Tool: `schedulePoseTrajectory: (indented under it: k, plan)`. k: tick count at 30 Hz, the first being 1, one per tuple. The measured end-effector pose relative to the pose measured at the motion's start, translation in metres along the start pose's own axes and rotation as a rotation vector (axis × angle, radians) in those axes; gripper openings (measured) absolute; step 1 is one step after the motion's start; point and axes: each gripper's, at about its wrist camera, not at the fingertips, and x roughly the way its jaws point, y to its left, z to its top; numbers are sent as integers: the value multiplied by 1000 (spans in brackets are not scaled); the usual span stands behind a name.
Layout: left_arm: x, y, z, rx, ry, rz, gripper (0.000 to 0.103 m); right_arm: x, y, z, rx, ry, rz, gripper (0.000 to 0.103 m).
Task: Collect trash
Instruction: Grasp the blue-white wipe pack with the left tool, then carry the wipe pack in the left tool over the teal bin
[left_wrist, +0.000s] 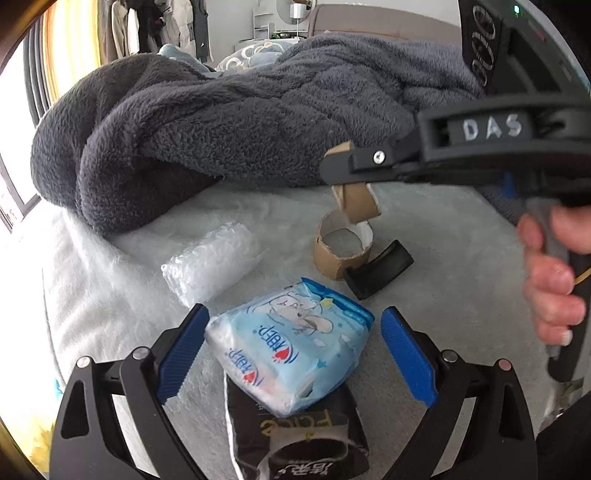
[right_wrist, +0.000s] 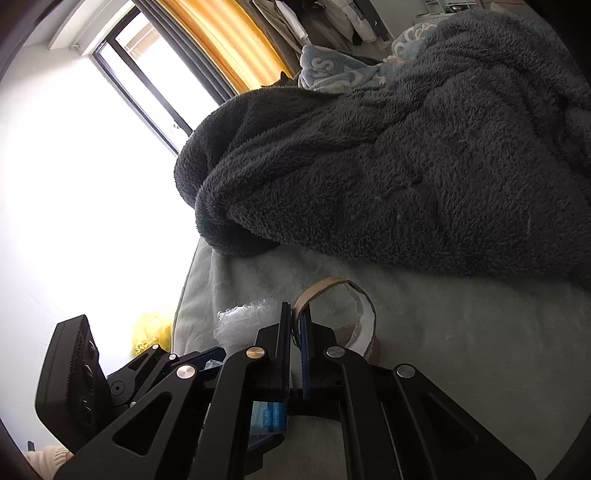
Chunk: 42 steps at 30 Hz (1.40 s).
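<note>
The right gripper (left_wrist: 341, 168) is clamped on a torn cardboard strip (left_wrist: 360, 206), its lower coil on the pale bedspread (left_wrist: 110, 295); lifting it clear appears the step in hand. The left gripper (left_wrist: 293, 354), fingers spread, straddles a blue tissue packet (left_wrist: 291, 347) lying on a black wrapper (left_wrist: 295, 439); closing on it seems next. No trash container is visible.

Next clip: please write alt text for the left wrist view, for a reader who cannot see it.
The open left gripper, blue-padded, straddles a light blue plastic tissue pack lying on a pale fleece bed cover. Beyond it the right gripper, hand-held, pinches a torn brown cardboard tape ring. Nearby lie a clear bubble-wrap roll, a black wrapper and a rumpled dark grey fleece blanket.
</note>
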Motion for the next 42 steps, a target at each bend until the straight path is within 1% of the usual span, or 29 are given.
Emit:
schedulePoseTrajectory:
  k: [5, 8, 9, 13, 16, 21, 27, 31, 34, 38, 42]
  plan:
    - [10, -8, 2, 45, 35, 57, 95, -5, -4, -2, 3, -1, -12, 5]
    - [14, -9, 3, 51, 50, 76, 95, -8, -8, -4, 8, -3, -18, 5]
    - [14, -8, 3, 49, 51, 79, 91, -8, -9, -4, 10, -3, -19, 5]
    - [14, -7, 4, 42, 46, 79, 86, -11, -12, -5, 11, -2, -21, 5]
    - [6, -7, 3, 41, 17, 78, 86, -10, -12, -5, 18, -5, -19, 5]
    - [-22, -2, -6, 17, -57, 61, 86, -6, -6, -3, 24, -13, -10, 5]
    - [-52, 12, -8, -65, -156, 18, 86, -6, -2, -3, 56, -38, 8, 5]
    - [-76, 19, -14, -81, -217, 32, 86, -12, 2, -3, 102, -73, 33, 5]
    - [-89, 26, -21, -99, -241, 32, 86, -16, 8, -5, 133, -99, 55, 5]
    - [-103, 36, -32, -116, -259, 52, 86, -20, 21, -10, 168, -124, 93, 5]
    - [-117, 49, -44, -147, -269, 69, 86, -19, 33, -14, 193, -133, 114, 5]
